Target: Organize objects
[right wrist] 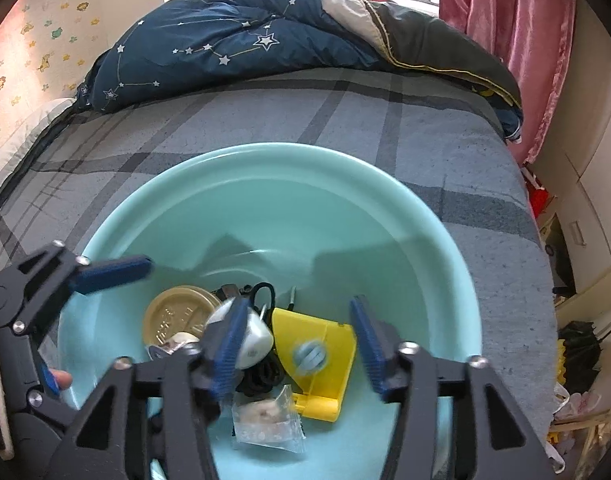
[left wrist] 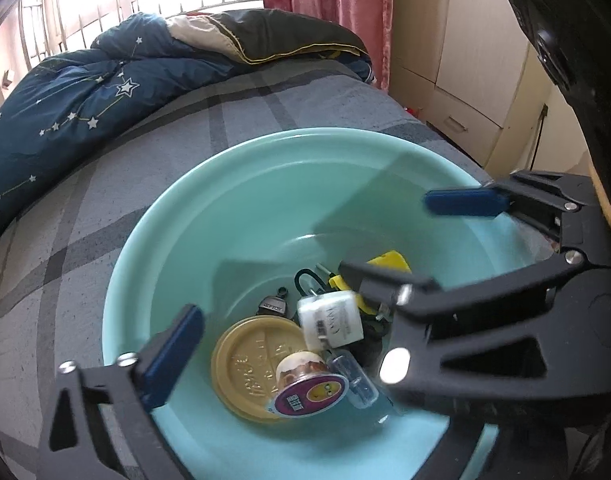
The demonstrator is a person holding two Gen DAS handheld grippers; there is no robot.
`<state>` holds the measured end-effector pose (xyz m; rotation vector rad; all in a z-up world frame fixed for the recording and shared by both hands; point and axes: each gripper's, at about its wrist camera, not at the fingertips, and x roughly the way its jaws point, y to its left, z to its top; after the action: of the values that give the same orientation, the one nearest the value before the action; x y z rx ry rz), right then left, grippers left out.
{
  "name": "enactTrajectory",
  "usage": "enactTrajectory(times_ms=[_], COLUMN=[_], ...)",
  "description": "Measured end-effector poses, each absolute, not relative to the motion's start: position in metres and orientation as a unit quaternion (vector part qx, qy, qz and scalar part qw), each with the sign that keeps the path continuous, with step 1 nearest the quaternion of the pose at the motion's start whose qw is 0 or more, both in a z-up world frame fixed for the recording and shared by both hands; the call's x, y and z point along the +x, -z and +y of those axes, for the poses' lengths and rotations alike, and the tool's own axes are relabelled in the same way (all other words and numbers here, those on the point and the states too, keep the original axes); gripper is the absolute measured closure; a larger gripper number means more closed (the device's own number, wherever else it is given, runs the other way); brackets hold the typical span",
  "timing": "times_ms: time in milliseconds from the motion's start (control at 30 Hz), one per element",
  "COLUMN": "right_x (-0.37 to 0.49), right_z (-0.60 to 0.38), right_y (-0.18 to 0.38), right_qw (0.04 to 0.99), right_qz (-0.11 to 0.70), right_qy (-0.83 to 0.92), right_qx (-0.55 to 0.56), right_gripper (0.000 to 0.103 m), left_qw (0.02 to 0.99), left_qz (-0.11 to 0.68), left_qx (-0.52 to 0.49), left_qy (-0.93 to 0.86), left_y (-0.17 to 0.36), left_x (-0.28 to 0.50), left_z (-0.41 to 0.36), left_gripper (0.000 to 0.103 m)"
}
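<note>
Both grippers, left (left wrist: 305,276) and right (right wrist: 297,340), spread wide and holding nothing, poised over mint basin (right wrist: 289,184) mid-bed (right wrist: 425,128), half hiding white charger (right wrist: 257,340), yellow plastic piece (right wrist: 325,344), tan lid (left wrist: 245,360); black tangle beneath unidentifiable.

Mint basin (right wrist: 445,248) sitting on the bed, holding clutter below the open jaws: tan round lid (right wrist: 173,316), white charger (right wrist: 255,340), yellow plastic piece (right wrist: 325,364) lying flat, clear snack packet (right wrist: 265,420), black cable (right wrist: 261,376).
</note>
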<state>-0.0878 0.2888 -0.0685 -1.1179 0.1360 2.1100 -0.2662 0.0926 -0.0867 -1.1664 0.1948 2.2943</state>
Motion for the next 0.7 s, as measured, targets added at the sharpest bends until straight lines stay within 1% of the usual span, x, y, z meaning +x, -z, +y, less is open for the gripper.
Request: enactTrajectory(times_ms=[33,100,233,700], right_x=[-0.087,-0.086,-0.086,-0.075], right_z=[0.289,0.29,0.292,0.282], right_y=[0.068,0.066,0.067,0.054], right_qw=[0.37,0.376,0.382,0.394], right_qz=[0.053,0.054,0.058,0.082], right_qy=[-0.82,-0.819,-0.813,-0.805], right_qx=[-0.434,-0.43,-0.436,-0.435], right_gripper=[0.01,0.002,0.0,0.0], left_qw=[0.275,0.268,0.262,0.24], left_qz=[0.072,0.077,0.082,0.063], left_qx=[-0.434,-0.432,-0.431,-0.432], left_qy=[-0.855,-0.858,-0.86,-0.867], left_y=[0.086,0.086,0.084,0.07], left_x=[-0.266,-0.265,-0.265,-0.251], left_z=[0.092,0.092,0.093,0.082], left_gripper=[0.0,0.0,0.0,0.0])
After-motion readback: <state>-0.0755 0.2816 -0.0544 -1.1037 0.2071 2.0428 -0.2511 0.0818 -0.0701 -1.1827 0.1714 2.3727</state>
